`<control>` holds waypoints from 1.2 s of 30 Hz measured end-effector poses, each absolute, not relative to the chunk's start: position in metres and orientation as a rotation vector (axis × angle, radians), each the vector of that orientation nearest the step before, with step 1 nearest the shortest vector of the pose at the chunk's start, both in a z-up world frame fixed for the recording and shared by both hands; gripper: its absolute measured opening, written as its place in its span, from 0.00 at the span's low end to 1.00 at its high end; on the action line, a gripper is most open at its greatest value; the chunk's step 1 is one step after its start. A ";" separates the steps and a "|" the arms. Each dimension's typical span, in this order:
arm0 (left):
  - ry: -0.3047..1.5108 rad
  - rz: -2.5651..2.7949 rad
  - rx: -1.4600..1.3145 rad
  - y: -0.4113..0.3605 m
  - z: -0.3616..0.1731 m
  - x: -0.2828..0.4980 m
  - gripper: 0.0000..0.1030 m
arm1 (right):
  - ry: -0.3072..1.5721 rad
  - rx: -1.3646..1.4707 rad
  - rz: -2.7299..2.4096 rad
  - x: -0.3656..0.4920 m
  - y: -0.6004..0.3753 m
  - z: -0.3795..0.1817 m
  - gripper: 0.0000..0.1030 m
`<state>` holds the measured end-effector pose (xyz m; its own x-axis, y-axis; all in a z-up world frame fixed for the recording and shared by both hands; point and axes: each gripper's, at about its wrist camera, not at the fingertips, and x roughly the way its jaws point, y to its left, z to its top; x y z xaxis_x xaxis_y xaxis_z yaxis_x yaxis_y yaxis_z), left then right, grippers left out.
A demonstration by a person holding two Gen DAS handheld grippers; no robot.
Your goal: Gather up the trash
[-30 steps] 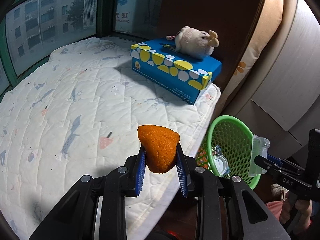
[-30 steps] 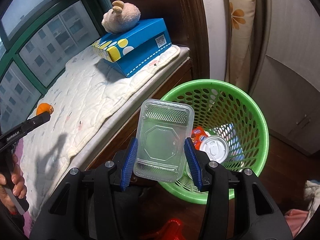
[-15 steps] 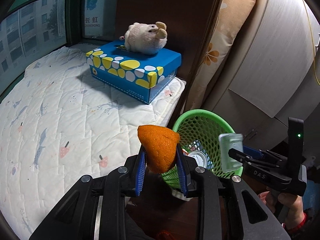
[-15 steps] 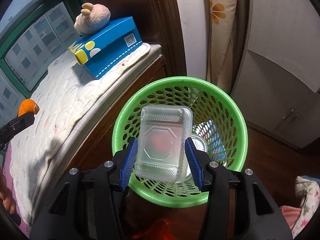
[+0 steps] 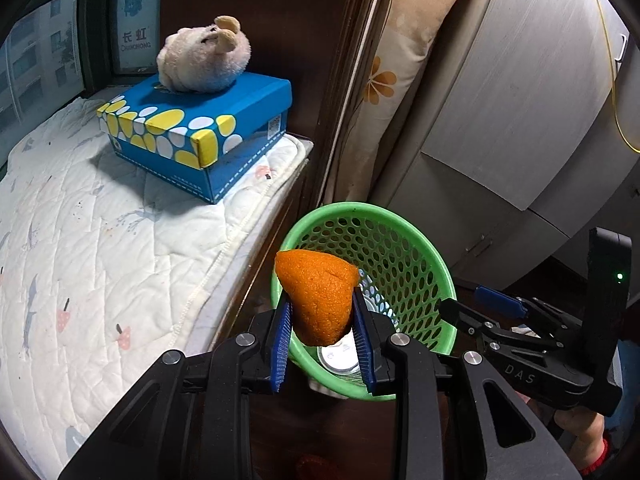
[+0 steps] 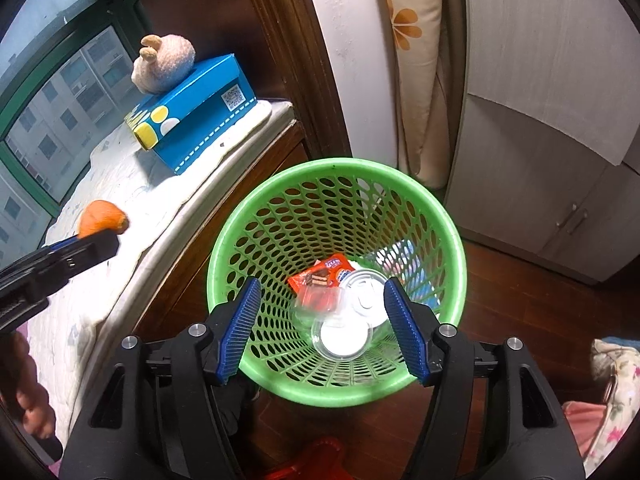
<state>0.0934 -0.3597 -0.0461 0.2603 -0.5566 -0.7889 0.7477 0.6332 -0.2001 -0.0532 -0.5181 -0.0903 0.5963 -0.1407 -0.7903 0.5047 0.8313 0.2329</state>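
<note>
My left gripper (image 5: 322,316) is shut on an orange peel (image 5: 318,292) and holds it above the near rim of the green mesh basket (image 5: 400,248). The peel (image 6: 102,218) and left gripper also show at the left of the right wrist view. My right gripper (image 6: 322,312) is open and empty, directly above the basket (image 6: 280,216). Inside the basket lie a clear plastic container (image 6: 320,312), a white lid (image 6: 366,292), a clear cup (image 6: 342,338) and a red wrapper (image 6: 320,274). The right gripper (image 5: 480,304) shows open at the right of the left wrist view.
A quilted white mattress (image 5: 100,240) lies left of the basket on a dark wooden frame. A blue dotted box (image 5: 192,132) with a plush toy (image 5: 204,60) on top stands at its far end. A floral pillow (image 5: 396,60) and grey cabinets (image 5: 520,100) stand behind.
My right gripper opened and the clear plastic container dropped into the basket. My left gripper carried the orange peel from over the mattress to above the basket's edge.
</note>
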 end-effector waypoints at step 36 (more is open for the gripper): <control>1.005 -0.933 0.264 -0.404 -0.062 0.078 0.48 | 0.778 0.517 -0.424 -0.093 -0.521 -0.077 0.70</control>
<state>0.0782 -0.4039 -0.0624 0.2029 -0.5456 -0.8131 0.7707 0.6012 -0.2111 -0.0925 -0.5210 -0.0766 0.6406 -0.1696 -0.7489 0.5378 0.7952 0.2799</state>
